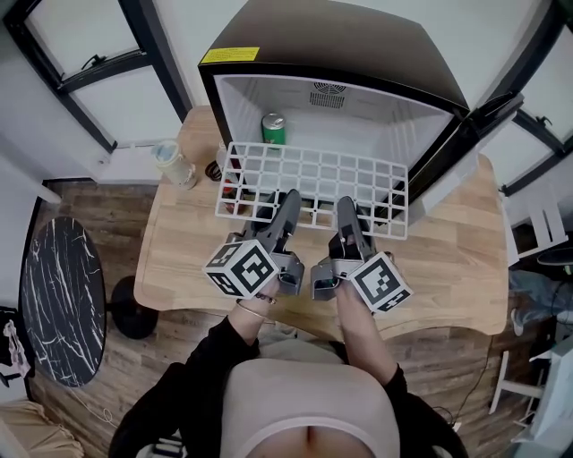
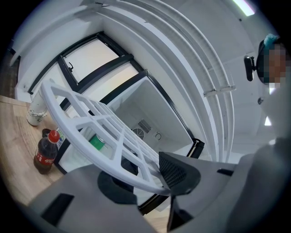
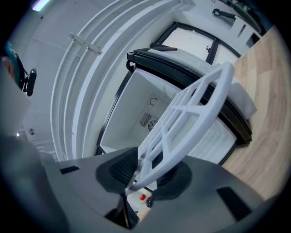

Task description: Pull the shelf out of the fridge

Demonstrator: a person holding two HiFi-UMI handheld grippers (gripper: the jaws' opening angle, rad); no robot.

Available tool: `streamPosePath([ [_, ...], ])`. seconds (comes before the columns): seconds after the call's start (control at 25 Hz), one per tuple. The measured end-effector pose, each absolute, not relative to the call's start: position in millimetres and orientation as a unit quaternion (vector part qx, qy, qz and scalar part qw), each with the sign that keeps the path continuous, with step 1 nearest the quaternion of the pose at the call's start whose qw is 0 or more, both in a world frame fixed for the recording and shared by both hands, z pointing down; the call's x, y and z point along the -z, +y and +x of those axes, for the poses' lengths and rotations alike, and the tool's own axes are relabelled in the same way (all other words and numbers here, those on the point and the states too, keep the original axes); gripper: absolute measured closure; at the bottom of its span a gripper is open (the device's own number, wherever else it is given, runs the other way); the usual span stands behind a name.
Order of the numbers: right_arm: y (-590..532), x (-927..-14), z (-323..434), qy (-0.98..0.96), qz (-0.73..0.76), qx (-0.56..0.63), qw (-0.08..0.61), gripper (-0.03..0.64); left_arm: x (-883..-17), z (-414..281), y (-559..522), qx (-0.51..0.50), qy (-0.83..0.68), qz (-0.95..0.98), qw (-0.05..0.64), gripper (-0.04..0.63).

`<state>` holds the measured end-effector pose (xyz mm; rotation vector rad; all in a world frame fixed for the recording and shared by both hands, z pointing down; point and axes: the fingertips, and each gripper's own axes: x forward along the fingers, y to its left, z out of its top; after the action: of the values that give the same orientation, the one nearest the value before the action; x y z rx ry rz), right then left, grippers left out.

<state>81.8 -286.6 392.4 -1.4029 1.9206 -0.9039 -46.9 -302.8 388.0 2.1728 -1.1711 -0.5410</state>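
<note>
At shelf (image 1: 313, 172) edge, 2 level grippers (image 1: 288, 199) (image 1: 345, 206) clamp.

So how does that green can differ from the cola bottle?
The green can stands inside the fridge; the cola bottle stands outside it on the wooden table. The can is a plain green cylinder with a silver top; the bottle is dark and narrow-necked, with a red cap. Both are upright.

Your head view is bright and evenly lit, with soft shadows. The white shelf (image 1: 313, 185) barely separates from the pale fridge (image 1: 376, 125) interior. Both gripper views bow straight lines and go black at the corners; a ceiling light strip (image 2: 243, 7) glares at each top edge.
</note>
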Motion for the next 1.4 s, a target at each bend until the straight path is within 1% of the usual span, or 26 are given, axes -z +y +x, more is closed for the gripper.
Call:
streamPosePath([
  [0.72,-266,-388,89,0.722,-0.527,0.331,0.303,0.505,-380,-38,-284,0.198,-0.431,0.833,0.284,0.446],
  [1.4,-163,-384,108,0.739,-0.511,0.333,0.287,0.505,-373,-24,-173,0.211,-0.456,0.82,0.276,0.446],
])
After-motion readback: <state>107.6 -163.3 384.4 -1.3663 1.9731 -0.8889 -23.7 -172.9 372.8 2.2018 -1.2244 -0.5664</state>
